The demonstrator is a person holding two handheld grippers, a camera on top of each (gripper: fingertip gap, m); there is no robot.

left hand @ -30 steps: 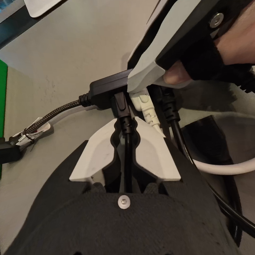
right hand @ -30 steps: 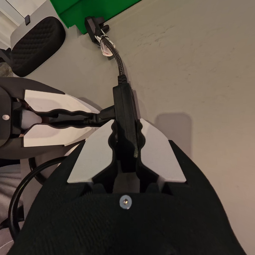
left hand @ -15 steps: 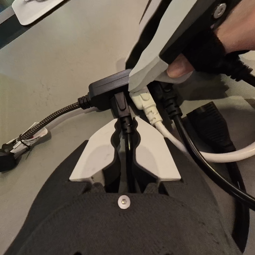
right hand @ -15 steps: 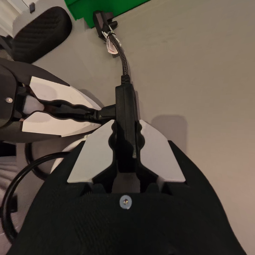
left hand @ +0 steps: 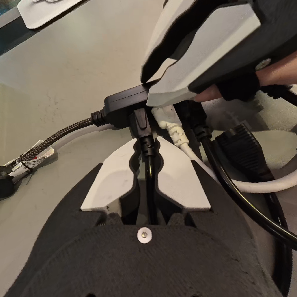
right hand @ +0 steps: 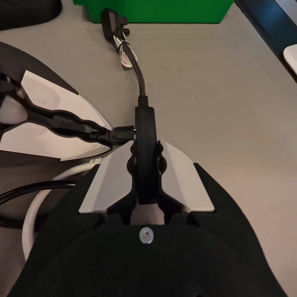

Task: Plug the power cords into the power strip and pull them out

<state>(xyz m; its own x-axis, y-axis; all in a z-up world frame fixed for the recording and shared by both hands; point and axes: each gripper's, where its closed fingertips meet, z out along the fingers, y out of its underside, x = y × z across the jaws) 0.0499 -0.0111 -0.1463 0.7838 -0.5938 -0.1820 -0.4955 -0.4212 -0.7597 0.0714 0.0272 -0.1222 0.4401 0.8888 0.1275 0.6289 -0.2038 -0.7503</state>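
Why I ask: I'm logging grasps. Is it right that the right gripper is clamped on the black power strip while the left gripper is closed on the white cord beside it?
Not quite. The left gripper is closed on the black cord, not the white cord beside it; the left wrist view shows this. The right gripper does clamp the black power strip.

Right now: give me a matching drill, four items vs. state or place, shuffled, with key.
1. power strip
2. black plug
3. white plug
4. green bin

A. seated in the strip, between two black plugs
B. far end of the table, past the braided cord
C. clamped in the right gripper
D. prongs partly out, its cord in the left gripper

Pairs: 1-C, 2-D, 3-A, 4-B
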